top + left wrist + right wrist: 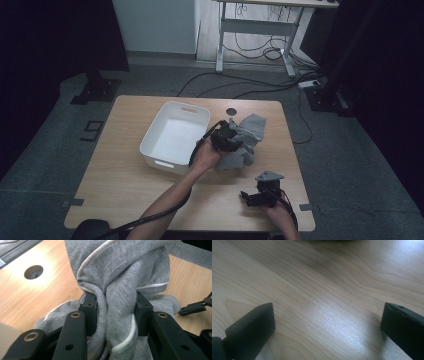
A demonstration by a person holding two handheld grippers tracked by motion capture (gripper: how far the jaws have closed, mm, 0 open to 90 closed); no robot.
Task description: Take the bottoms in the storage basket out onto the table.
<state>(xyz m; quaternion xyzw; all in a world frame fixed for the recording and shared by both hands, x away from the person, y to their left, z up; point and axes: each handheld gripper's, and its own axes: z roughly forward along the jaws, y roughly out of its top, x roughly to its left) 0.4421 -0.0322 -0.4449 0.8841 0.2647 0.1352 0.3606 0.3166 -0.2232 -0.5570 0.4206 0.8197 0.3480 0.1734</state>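
We see the left gripper (231, 136) clamped on a bunched fold of the grey garment (246, 140), jaws pressing the cloth from both sides. The garment lies crumpled on the wooden table (125, 190), right of centre, just beside the white tub (150, 137). The tub sits close to the left hand (206, 156), its near corner crowding that side. A round cable hole (230, 111) lies just beyond the cloth. Our right gripper (252, 197) rests near the front edge, jaws spread wide over bare wood, well apart from the garment.
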